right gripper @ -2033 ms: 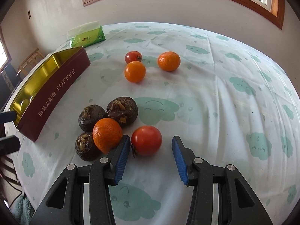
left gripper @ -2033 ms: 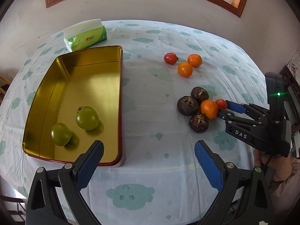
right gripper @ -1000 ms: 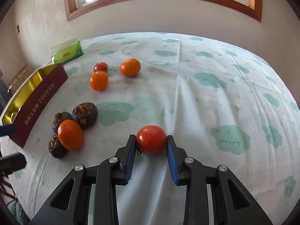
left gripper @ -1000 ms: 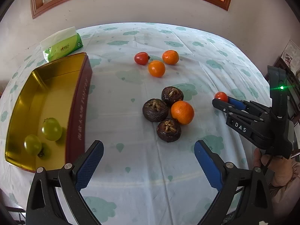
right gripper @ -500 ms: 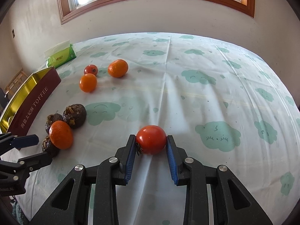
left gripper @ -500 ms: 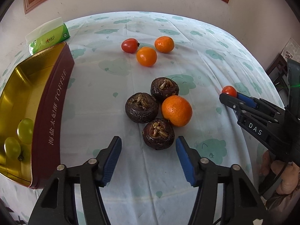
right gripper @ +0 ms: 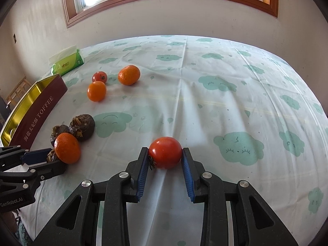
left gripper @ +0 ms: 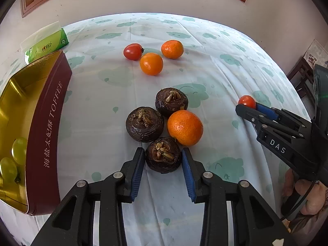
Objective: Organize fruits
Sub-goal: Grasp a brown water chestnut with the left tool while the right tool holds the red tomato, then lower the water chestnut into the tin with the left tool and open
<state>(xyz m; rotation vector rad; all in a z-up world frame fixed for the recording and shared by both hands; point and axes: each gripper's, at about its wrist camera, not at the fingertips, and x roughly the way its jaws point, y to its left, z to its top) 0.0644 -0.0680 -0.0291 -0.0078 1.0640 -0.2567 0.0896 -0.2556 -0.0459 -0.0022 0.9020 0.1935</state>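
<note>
Fruit sorting, pick-up stage, both hands engaged. Left tongs (left gripper: 163, 160): jaws have just been closing and now press both sides of the nearest water chestnut (left gripper: 163, 155), which sits on the table (left gripper: 215, 47) touching a mandarin (left gripper: 185, 127) and a second water chestnut (left gripper: 144, 124); a third water chestnut (left gripper: 171, 101) lies just behind. Right tongs (right gripper: 165, 158): clamped on a red tomato (right gripper: 165, 152), well apart from the cluster, over the cloud-print tablecloth (right gripper: 225, 94); whether the tomato is lifted clear cannot be told. Farther back: a small tomato (left gripper: 132, 51) and two more mandarins, one nearer (left gripper: 151, 64) and one behind (left gripper: 172, 49), near one another. Toffee tin (left gripper: 48, 123): at the left table edge, gold interior, holding two green fruits (left gripper: 12, 160). Tissue pack (left gripper: 46, 46): beyond the tin. Step in hand, by judgement: securing one fruit in each tongs for sorting; the tin is the likely destination. Next move calls for a straight lift of the chestnut so the touching mandarin is not rolled, then a carry leftward over the tin's wall before release.
</note>
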